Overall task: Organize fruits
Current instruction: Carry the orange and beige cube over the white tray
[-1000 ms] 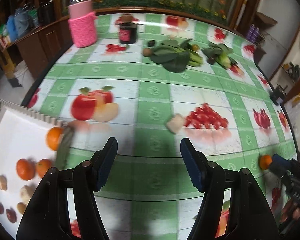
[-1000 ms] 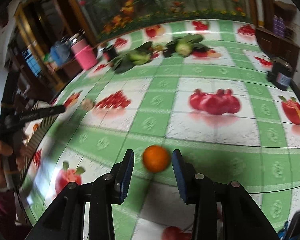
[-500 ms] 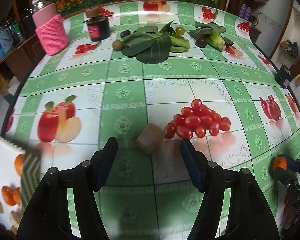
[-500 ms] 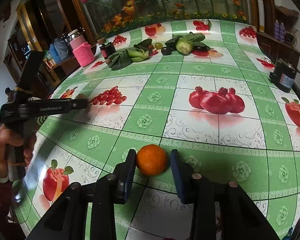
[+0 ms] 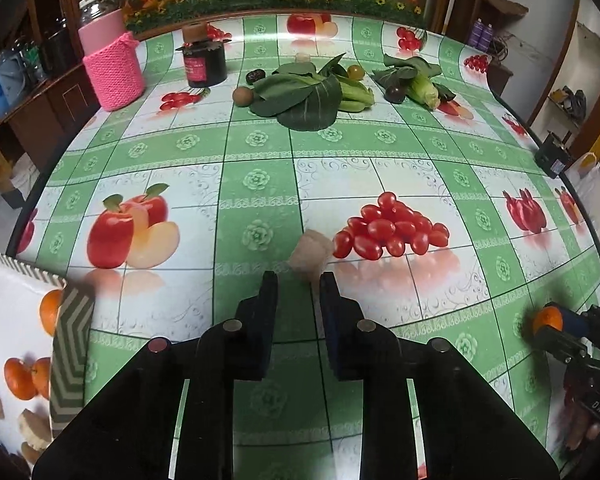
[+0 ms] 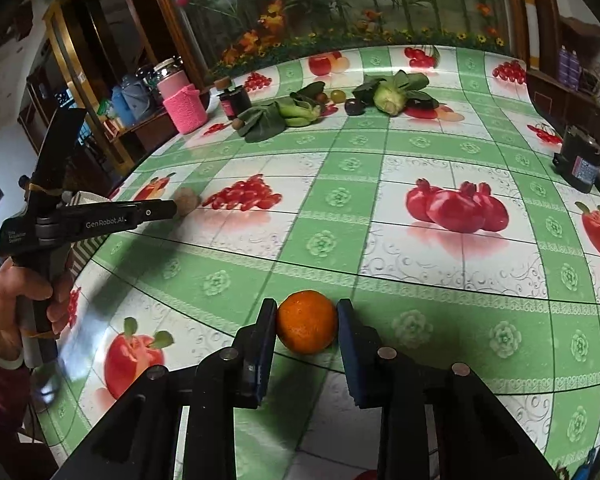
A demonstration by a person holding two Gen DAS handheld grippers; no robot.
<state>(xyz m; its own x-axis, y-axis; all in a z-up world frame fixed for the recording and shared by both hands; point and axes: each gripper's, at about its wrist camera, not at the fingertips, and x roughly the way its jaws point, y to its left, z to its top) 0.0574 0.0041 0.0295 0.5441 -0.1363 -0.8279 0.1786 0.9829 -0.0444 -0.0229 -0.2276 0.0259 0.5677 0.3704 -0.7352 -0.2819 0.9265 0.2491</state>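
A beige fruit piece [image 5: 310, 254] lies on the green checked tablecloth beside printed red tomatoes. My left gripper [image 5: 299, 280] has its jaws drawn narrow, and the tips pinch the near end of the piece. The right wrist view shows that left gripper [image 6: 172, 209] with its tip at the beige piece [image 6: 188, 200]. An orange [image 6: 306, 324] rests on the cloth between the fingers of my right gripper [image 6: 306, 304]. Its jaws are closing and both pads touch the fruit. A white tray [image 5: 70, 344] with a zigzag rim at the lower left holds oranges [image 5: 22, 378] and beige pieces.
At the far end stand a pink knit-covered jar [image 5: 114, 68] and a dark jar [image 5: 204, 62]. Leafy greens [image 5: 312, 92], another green vegetable [image 5: 418, 84] and small round fruits lie there too. A black device [image 5: 554, 156] sits by the right table edge.
My left gripper swung away from the tray to the beige piece and its jaws closed on it. The right jaws narrowed onto the orange, which has not moved.
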